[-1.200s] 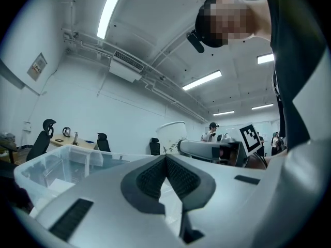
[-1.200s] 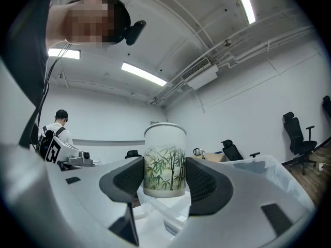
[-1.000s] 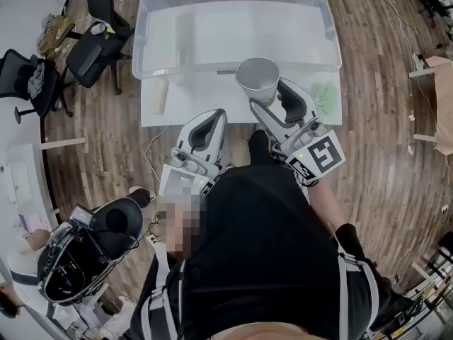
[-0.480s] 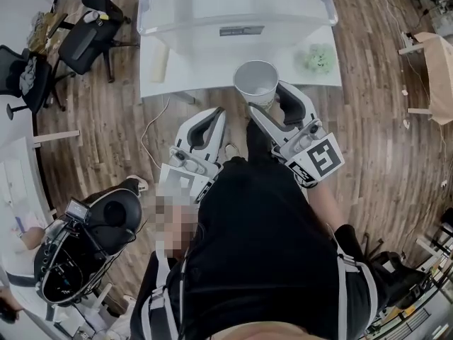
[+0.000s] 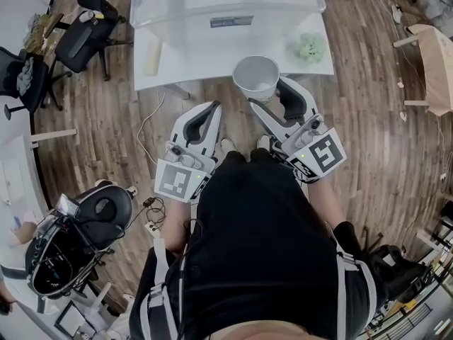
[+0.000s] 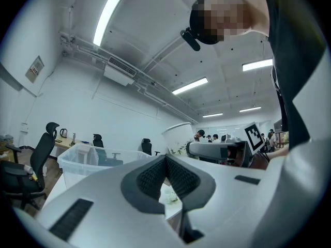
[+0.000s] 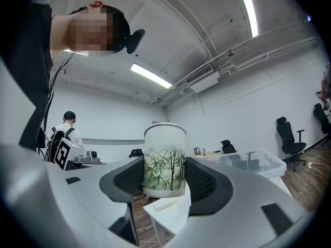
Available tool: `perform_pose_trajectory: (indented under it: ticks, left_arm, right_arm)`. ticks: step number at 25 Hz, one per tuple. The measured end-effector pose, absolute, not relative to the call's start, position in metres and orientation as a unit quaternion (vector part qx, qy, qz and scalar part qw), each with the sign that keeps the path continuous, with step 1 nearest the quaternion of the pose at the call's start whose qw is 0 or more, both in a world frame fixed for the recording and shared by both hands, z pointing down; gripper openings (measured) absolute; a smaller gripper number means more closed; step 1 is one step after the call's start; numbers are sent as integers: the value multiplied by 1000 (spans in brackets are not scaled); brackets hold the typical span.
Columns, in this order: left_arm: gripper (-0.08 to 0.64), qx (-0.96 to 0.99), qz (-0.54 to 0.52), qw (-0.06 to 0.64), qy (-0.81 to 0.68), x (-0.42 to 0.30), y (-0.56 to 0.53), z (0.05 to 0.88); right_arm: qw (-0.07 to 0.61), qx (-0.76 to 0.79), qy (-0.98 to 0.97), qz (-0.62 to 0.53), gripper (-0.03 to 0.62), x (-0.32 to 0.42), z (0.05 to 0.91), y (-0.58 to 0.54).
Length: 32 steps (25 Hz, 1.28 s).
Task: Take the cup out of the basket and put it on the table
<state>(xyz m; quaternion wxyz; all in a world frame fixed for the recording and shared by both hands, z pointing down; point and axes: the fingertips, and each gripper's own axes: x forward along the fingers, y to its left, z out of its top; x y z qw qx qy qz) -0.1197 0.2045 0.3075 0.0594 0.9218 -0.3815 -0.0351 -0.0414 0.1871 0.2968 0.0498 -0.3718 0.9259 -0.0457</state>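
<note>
My right gripper pinches the cup by its sides, and the cup hangs upright at the near edge of the table, well outside the clear plastic basket that sits on the table's far half. The head view looks down into the cup's open mouth and shows a plain pale inside. It does not tell me whether the cup is over the tabletop or just short of its edge. Only the right gripper view shows the cup's wall: green bamboo printed on white, with both dark ribbed pads pressed flat against it and the cup's base raised above the table's near corner. That view also shows a small cream block lying on that corner, which the head view places near the table's left end. My left gripper hangs on the near side of the table, over the wood floor. The head view shows its jaws only as a closed loop, while the left gripper view shows the two pad tips meeting with nothing between them. Past those tips, that view shows the basket on the table from the side and the cup's white rim beyond my right gripper. A pale green thing lies near the table's right end.
</note>
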Motion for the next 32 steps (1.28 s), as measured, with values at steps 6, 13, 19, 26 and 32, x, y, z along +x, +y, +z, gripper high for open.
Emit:
perform_pose_trajectory:
  ticks: [6, 13, 19, 26, 32]
  left_arm:
    - [17, 922, -31, 56, -381, -92, 217, 305]
    - [18, 920, -33, 51, -386, -68, 227, 300]
    - [17, 918, -31, 51, -393, -55, 239, 302]
    - [17, 918, -30, 45, -394, -44, 247, 299]
    - [17, 920, -29, 40, -389, -38, 248, 298]
  right_arm:
    - [50, -358, 932, -39, 250, -17, 293, 201]
    - [50, -347, 936, -29, 250, 5, 291, 211]
    - [55, -342, 938, -31, 250, 19, 292, 221]
    - [60, -344, 937, -25, 250, 32, 288, 229]
    - [63, -346, 936, -24, 250, 36, 288, 232]
